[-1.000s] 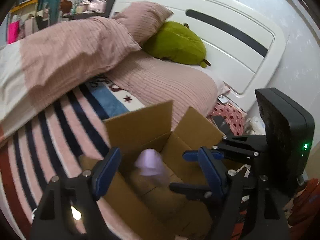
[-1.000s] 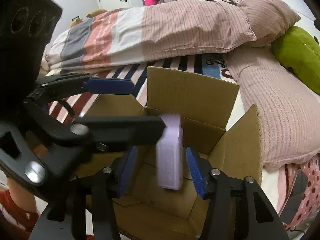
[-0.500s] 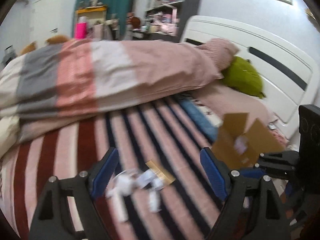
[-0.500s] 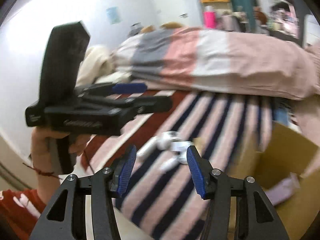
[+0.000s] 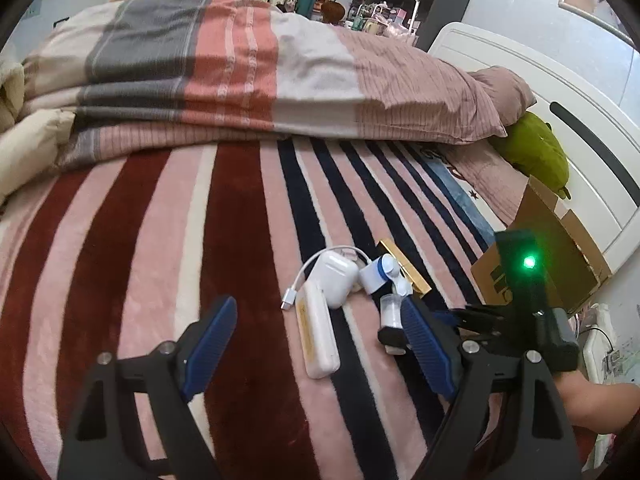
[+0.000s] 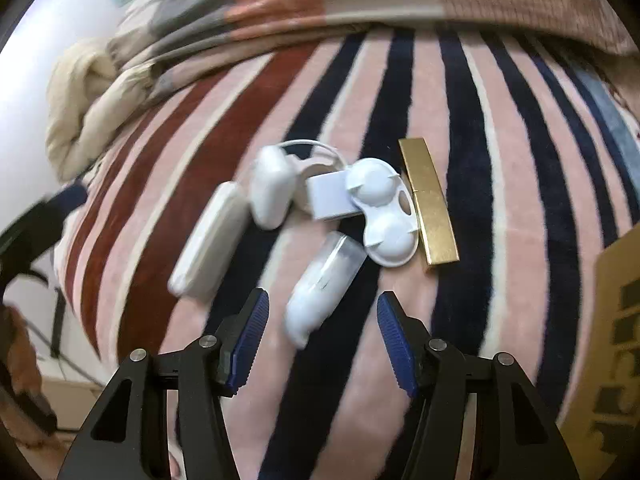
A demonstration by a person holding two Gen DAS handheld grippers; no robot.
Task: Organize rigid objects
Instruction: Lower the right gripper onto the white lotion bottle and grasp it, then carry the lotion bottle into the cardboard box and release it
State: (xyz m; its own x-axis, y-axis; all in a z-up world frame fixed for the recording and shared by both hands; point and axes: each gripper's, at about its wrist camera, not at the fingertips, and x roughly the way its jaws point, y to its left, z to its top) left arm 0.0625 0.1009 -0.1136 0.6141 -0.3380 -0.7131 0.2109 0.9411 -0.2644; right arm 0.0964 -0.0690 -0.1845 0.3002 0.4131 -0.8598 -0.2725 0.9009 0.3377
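Both tools, emptied at the cardboard box (image 5: pixel 560 256) a second ago, are back over the bed: right tool (image 6: pixel 320 330) gapes above a clear capsule (image 6: pixel 324 280) (next pick, likely); left tool (image 5: pixel 316 344) spread wide.

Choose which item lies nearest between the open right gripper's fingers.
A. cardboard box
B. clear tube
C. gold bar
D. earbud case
B: in the right wrist view the clear tube lies just ahead of the open right gripper, closer than the gold bar or earbud case.
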